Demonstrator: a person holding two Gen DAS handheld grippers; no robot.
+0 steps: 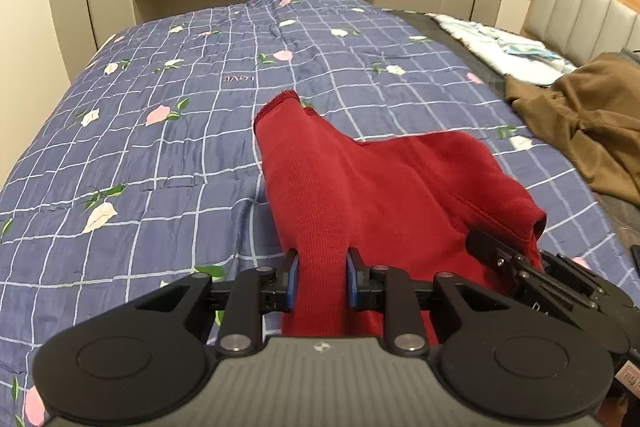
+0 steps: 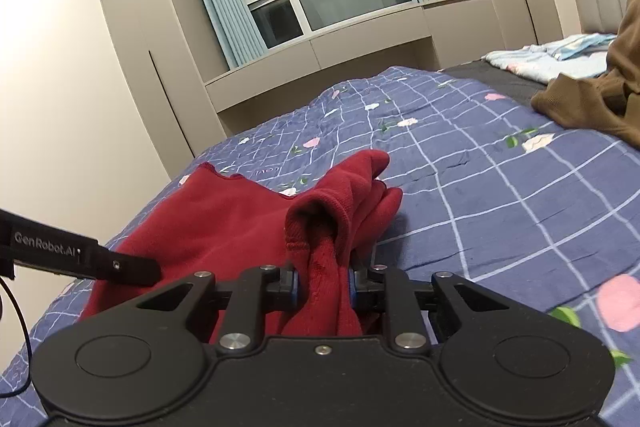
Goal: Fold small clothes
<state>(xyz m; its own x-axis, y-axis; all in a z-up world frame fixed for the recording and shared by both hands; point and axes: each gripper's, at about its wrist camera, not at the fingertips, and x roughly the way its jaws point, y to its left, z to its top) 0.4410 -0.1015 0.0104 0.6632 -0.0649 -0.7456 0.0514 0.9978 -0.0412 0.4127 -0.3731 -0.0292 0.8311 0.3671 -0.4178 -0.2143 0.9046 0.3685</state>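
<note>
Red knit garment (image 1: pixel 360 179) lies on the bed's blue checked floral quilt (image 1: pixel 160 155), its near edge raised: left hand-held gripper (image 1: pixel 321 277) clamped on a flat band of it, right hand-held gripper (image 2: pixel 324 285) clamped on a bunched, rolled hem, brown garment (image 1: pixel 580 131) well apart at far right. To fold well, I judge both grips should travel together toward the far side at even height, keeping the edge taut so the far hem lines up. Legible writing: "GenRobot.AI" on the left unit seen in the right wrist view; "LOVE", upside down, on the quilt.
</note>
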